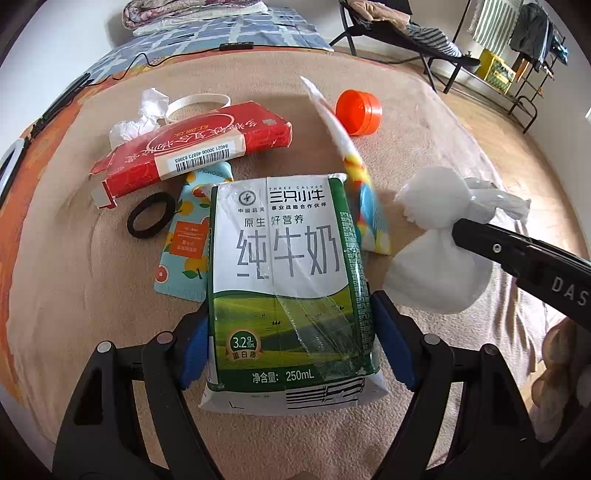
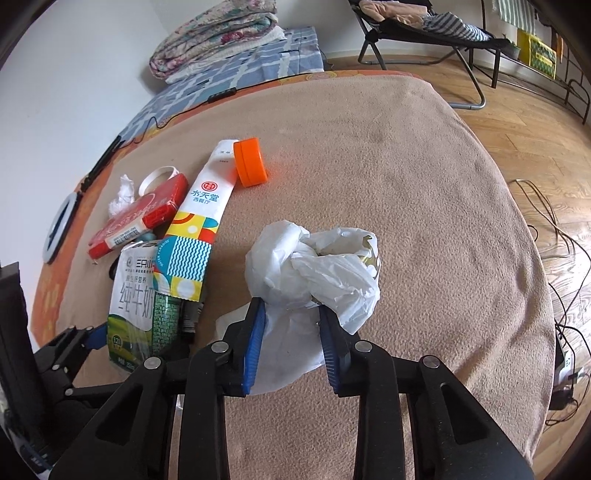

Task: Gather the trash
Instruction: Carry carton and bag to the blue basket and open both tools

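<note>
My left gripper (image 1: 290,325) is shut on a green and white 250 mL milk carton (image 1: 288,273), held over the tan blanket; the carton also shows in the right wrist view (image 2: 136,299). My right gripper (image 2: 291,325) is shut on a knotted white plastic bag (image 2: 314,266), which also shows in the left wrist view (image 1: 439,236). Other trash lies on the blanket: a red box (image 1: 192,147), a crumpled tissue (image 1: 142,116), an orange lid (image 1: 360,109), a long colourful paper sleeve (image 2: 199,221), a fruit-print sachet (image 1: 186,240) and a black ring (image 1: 151,216).
The tan blanket (image 2: 406,177) covers a bed that drops to a wood floor (image 2: 554,129) on the right, with cables there. A folded quilt (image 2: 218,37) lies at the far end. A folding chair (image 2: 424,29) stands beyond the bed.
</note>
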Available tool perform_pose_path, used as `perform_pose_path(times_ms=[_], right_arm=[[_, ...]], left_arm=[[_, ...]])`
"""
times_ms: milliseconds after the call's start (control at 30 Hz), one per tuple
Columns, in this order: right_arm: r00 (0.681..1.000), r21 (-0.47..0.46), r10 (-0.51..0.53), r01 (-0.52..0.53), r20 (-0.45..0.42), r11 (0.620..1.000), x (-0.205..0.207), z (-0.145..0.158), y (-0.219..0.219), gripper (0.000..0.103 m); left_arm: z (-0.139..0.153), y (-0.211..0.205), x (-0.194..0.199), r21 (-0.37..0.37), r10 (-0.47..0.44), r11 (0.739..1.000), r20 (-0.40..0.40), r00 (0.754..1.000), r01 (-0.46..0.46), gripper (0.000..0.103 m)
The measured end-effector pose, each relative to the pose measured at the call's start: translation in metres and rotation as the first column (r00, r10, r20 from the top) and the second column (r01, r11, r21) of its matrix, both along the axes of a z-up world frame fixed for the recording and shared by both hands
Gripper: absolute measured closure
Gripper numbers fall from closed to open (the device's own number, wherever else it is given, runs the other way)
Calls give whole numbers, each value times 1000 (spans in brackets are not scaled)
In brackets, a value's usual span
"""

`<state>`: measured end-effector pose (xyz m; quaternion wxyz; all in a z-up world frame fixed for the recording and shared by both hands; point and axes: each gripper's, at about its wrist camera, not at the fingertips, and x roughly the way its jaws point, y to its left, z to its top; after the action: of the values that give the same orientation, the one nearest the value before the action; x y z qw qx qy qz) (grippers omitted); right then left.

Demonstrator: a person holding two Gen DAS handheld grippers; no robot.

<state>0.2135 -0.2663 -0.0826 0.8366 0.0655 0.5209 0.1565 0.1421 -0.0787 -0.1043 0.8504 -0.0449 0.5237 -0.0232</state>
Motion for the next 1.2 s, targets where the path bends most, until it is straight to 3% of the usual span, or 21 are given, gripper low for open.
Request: perform_pose_path(times_ms=[100,167,467,667,900,1200], right_arm=[[1000,10,10,-10,11,1000,-2,4,1,77],[1000,18,14,-14,18,1000,-4,7,1,88],[996,18,54,-56,75,998,-29,23,5,92],[988,48,70,-77,140,996,-61,51,-3,92],[960,26,171,-181,221,983,-130,75,5,92],[929,-42,306,-304,206,952,-211,55,22,92]], left_arm=[[10,5,-11,-7,-19,1000,21,1000,20,23],[15,9,-19,-4,-31,1000,28,999,31,23],[45,28,-71,-18,-71,997,68,995,72,23],[63,41,-117,-65,-112,991,76,991,117,23],[50,40,-179,-89,-180,979,25,983,182,23],[10,38,-232,-115,-215,972,-71,974,206,23]])
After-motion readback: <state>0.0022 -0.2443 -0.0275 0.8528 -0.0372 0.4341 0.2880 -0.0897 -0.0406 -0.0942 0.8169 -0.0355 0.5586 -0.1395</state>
